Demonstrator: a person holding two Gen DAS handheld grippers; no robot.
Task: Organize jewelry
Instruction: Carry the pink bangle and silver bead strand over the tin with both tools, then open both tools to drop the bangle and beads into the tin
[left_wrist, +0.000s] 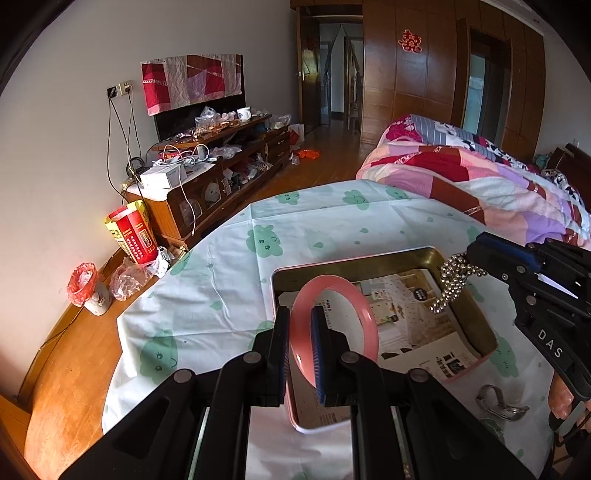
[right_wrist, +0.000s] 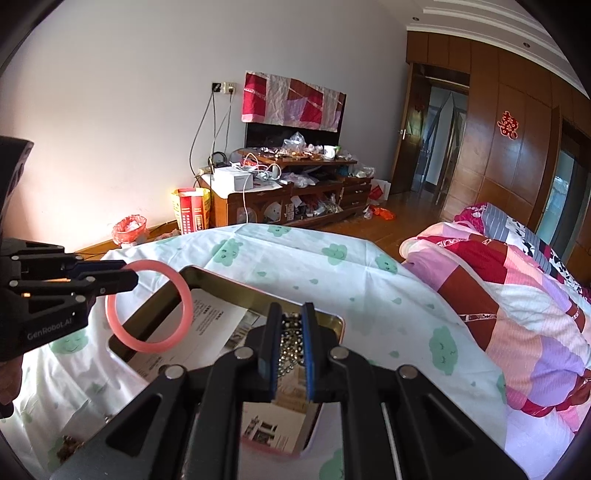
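Note:
My left gripper (left_wrist: 300, 314) is shut on a pink bangle (left_wrist: 364, 314) and holds it upright above a pink-rimmed tin tray (left_wrist: 424, 254) lined with a printed leaflet. My right gripper (right_wrist: 290, 314) is shut on a silver bead necklace (right_wrist: 291, 343), which hangs over the tray's far right corner. In the left wrist view the right gripper (left_wrist: 471, 254) comes in from the right with the necklace (left_wrist: 452, 284) dangling. In the right wrist view the left gripper (right_wrist: 129, 275) holds the bangle (right_wrist: 184, 306) over the tray's (right_wrist: 332, 319) left side.
The tray sits on a table under a white cloth with green clouds (left_wrist: 229, 288). A silver watch (left_wrist: 498, 402) lies on the cloth right of the tray. A bed with a patchwork quilt (right_wrist: 517, 295) is to the right. A cluttered TV cabinet (left_wrist: 218, 166) stands by the wall.

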